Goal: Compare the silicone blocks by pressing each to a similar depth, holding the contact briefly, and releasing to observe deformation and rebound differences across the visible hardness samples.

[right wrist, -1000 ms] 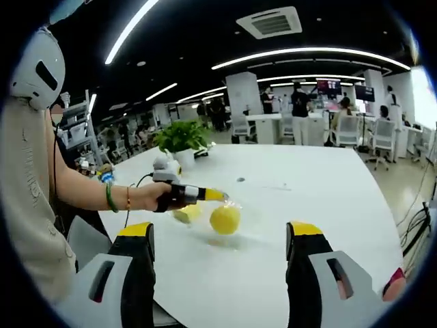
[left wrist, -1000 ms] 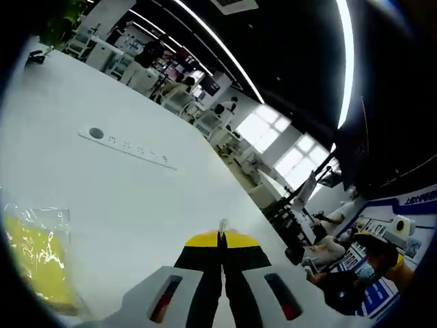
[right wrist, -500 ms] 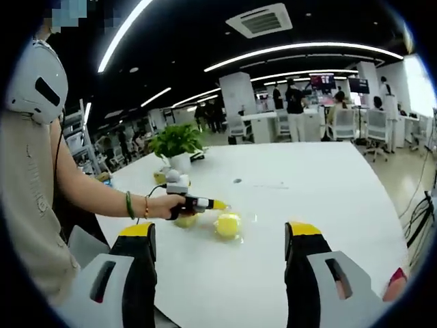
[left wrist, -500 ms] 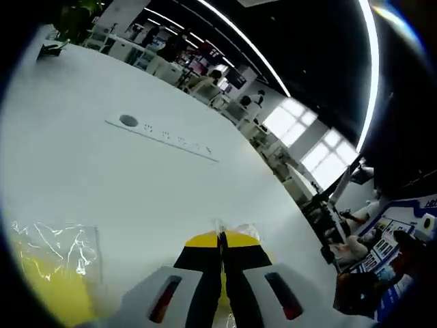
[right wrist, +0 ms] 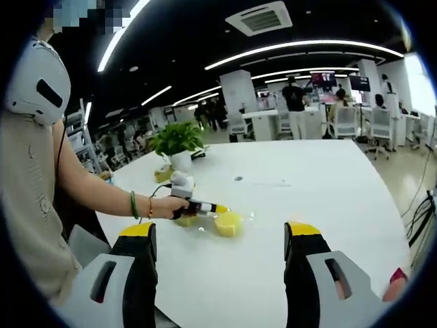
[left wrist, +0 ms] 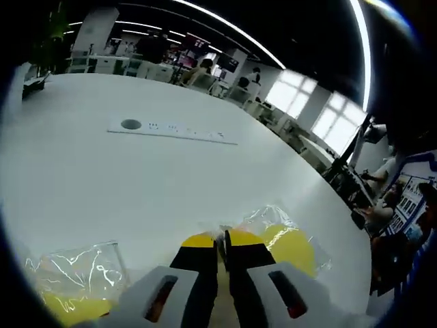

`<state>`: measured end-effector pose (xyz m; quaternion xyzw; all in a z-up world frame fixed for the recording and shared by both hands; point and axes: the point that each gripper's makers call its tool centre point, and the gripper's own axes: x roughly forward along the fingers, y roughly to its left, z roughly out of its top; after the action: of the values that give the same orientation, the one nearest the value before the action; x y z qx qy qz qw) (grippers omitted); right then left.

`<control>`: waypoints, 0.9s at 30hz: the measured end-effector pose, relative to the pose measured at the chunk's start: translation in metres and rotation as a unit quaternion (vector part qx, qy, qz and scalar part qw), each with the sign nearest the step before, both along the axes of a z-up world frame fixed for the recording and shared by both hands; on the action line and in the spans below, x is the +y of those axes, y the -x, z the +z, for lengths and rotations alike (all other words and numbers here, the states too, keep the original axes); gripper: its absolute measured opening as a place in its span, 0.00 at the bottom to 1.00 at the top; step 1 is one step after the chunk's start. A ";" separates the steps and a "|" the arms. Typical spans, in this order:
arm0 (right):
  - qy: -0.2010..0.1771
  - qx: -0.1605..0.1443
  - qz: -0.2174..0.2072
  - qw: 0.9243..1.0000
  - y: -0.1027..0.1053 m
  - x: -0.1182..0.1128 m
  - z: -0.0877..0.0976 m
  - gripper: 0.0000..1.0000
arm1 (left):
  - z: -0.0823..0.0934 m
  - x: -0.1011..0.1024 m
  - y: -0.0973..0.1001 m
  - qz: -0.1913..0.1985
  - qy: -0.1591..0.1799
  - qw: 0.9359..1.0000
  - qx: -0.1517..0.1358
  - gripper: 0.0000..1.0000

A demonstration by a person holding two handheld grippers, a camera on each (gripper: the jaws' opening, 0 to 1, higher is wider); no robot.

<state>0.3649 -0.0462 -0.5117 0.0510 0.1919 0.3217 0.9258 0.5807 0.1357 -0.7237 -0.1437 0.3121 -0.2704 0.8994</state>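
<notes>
Pinching a bagged yellow block (left wrist: 290, 244), left tool (left wrist: 220, 240) shut.

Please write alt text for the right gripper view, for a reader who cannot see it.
A person's hand holds the left gripper with its tip against a bagged yellow silicone block on a white table, a second yellow block beside it. The right gripper stands open in the foreground; a potted plant sits behind.

Black-and-yellow left gripper (left wrist: 220, 239) seen at six o'clock with jaws pressed together, round yellow silicone block in clear plastic wrap (left wrist: 290, 246) just beside its tips at four o'clock, second wrapped yellow block (left wrist: 75, 301) at seven o'clock, white table (left wrist: 136, 178) beneath
</notes>
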 end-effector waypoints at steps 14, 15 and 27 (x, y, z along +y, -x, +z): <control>0.004 -0.009 0.004 1.000 0.011 0.001 0.006 0.70 | 0.008 0.008 0.010 -0.016 -0.051 0.998 -0.015 0.27; 0.006 -0.009 0.005 1.000 0.011 0.002 0.005 0.70 | 0.009 0.008 0.011 -0.020 -0.057 0.998 -0.016 0.28; 0.007 -0.031 0.014 0.999 0.020 0.012 0.015 0.70 | 0.026 0.019 0.034 -0.090 -0.158 0.981 -0.068 0.41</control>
<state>0.3448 -0.0341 -0.4968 0.0317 0.1658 0.3346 0.9271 0.5466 0.1547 -0.6976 0.0481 0.3004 -0.3068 0.9018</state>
